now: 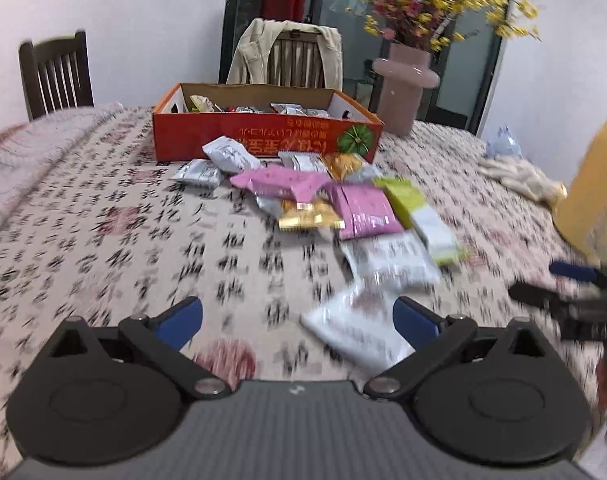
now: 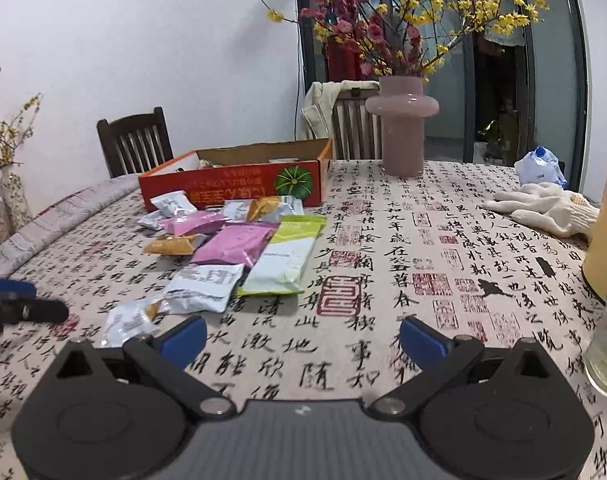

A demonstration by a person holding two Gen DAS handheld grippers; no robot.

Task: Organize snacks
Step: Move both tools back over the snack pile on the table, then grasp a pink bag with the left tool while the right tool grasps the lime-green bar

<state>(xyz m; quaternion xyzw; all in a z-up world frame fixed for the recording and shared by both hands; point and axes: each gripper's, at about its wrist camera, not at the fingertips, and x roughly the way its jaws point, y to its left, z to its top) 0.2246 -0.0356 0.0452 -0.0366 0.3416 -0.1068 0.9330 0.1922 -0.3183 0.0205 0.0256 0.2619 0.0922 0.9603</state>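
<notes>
A loose heap of foil and plastic snack packets (image 2: 231, 248) lies on the calligraphy-printed tablecloth (image 2: 443, 280), strung out from the near side of the table up to the front wall of the shallow orange cardboard box (image 2: 231, 190), which sits at the far side and already holds a few wrapped snacks. Nearest of all is a small silvery-white packet (image 1: 355, 332), just ahead of the left gripper (image 1: 299, 318), whose blue-tipped fingers stand wide apart with nothing between them. The right gripper (image 2: 303, 338) hovers over bare cloth to the right of the heap, also spread wide and empty. The likely step is a first pick, and that near silver packet looks the sensible choice for the left side: come in low, straddle the packet across its narrow width, and pinch on the crimped seam or the body's edge, since slick foil will probably slide if squeezed flat on top. The left view is smeared with motion, so settle before closing. The long green-and-white packet (image 2: 285, 252) lies closest to the right gripper and overlaps little, an easy taker. Mind the tall pink glass vase (image 2: 401, 132) of yellow and red blossoms right of the box, and the white knitted gloves (image 2: 543, 206) far right, when carrying towards the box.
</notes>
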